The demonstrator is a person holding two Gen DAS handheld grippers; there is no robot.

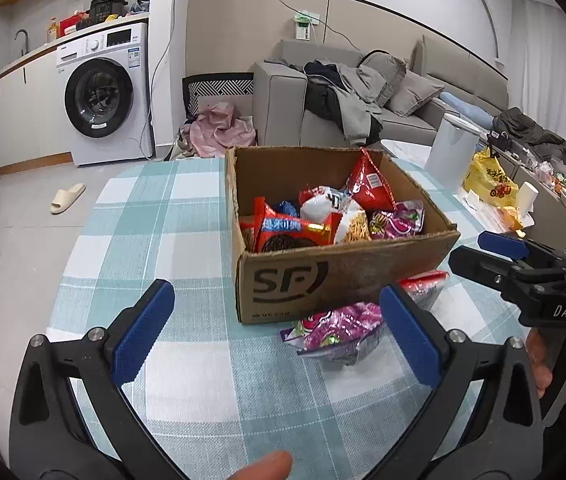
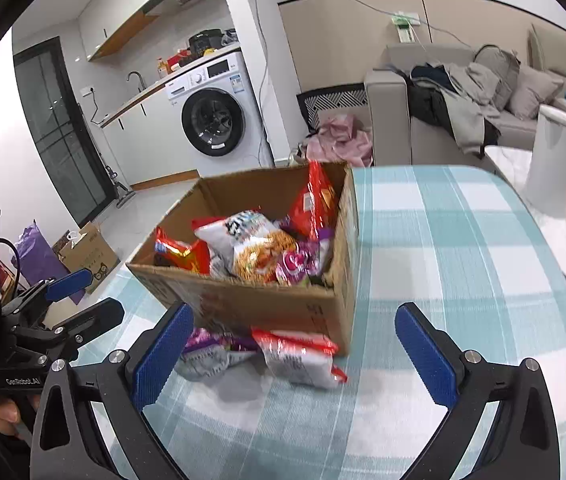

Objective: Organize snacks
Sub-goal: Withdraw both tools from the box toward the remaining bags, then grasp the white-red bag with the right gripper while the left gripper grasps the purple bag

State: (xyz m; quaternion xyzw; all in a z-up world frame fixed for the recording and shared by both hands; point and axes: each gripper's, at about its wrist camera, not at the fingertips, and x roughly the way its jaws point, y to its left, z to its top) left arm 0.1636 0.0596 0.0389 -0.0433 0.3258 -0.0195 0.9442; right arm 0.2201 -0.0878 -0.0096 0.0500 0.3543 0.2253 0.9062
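Cardboard box is nearly full; both tongs, left and right, gape wide, empty. Grab the purple packet by its middle, red one next.

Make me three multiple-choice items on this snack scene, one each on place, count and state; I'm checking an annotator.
1. Where does the purple packet lie?
A. in the box
B. on the cloth before the box
C. on the sofa

2. How many packets lie outside the box?
A. two
B. none
C. five

3. How do the left tongs stand?
A. shut on a packet
B. shut, empty
C. open, empty

Answers: 1 B, it rests on the cloth at the box's front wall. 2 A, the purple one and the red-white packet. 3 C, the pads stand wide apart and press on nothing.
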